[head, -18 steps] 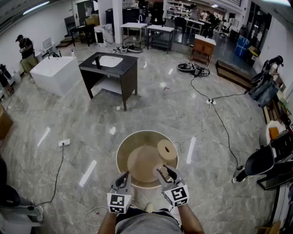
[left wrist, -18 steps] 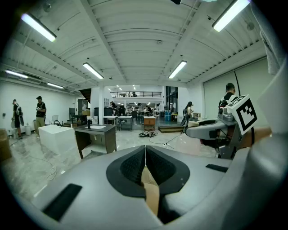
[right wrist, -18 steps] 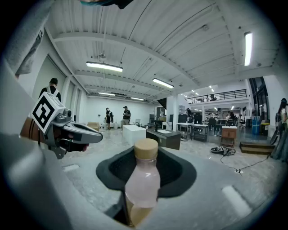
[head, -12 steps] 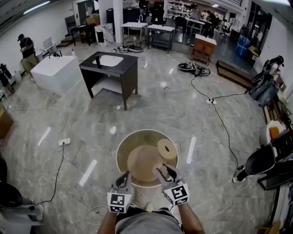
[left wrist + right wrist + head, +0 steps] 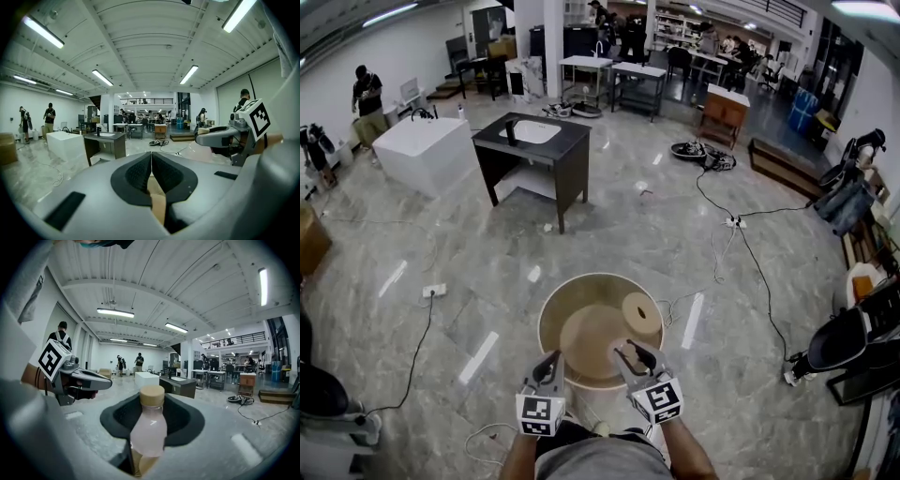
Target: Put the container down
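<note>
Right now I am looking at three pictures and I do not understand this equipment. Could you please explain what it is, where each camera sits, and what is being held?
There is no robot here. A person holds a hand tool in each hand, and each tool ends in a two-jaw claw. One picture comes from a camera on the person's head, looking steeply down at the floor of a large hall. The other two come from cameras riding on the tools, each looking along its own jaws.

Below the hands stands a round tan table with a raised rim, and a ring-shaped roll lies on it. The left claw is shut with nothing in it. The right claw is shut on a pale pink bottle with a tan cap, held over the table's near edge and not yet set down.
</note>
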